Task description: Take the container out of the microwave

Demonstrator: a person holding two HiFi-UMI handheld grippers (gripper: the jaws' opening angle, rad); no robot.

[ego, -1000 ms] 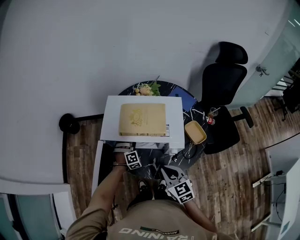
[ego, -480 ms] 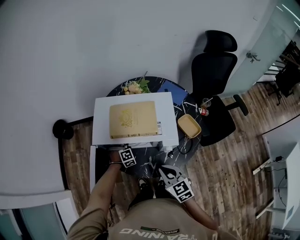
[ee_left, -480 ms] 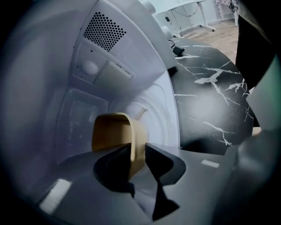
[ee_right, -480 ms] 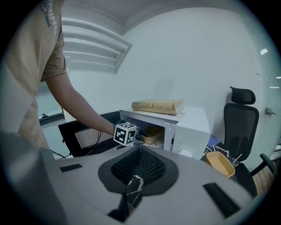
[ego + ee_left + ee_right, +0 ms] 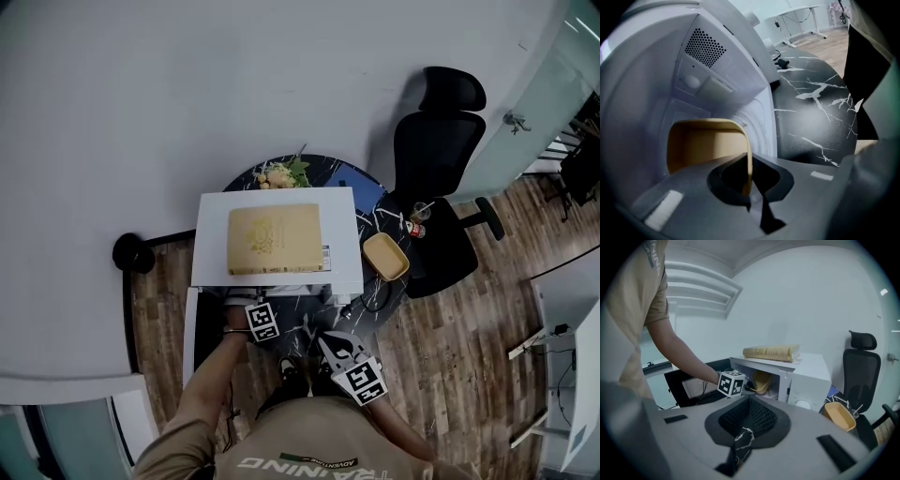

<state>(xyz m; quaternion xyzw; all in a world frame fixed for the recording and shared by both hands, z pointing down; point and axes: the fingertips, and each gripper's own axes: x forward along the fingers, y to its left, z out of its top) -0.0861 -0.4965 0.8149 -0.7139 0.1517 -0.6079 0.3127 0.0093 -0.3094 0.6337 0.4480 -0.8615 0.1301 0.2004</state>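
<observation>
Status: the left gripper is inside the cavity of the white microwave oven. Its jaws are clamped on the thin side wall of the yellow plastic container. The container is within the cavity, near the front opening, with its rim standing up between the jaws.

In the right gripper view, the left gripper reaches into the oven from the open front. The container shows just behind the gripper's marker cube. The black oven door stands open on the person's left.

The right gripper is held back from the oven, close to the person's body. Its jaws are together with nothing between them.

A yellow hardcover book lies flat on top of the oven. A second yellow tray rests on the round black marble-pattern table, to the right of the oven. A black office chair stands beyond the table.
</observation>
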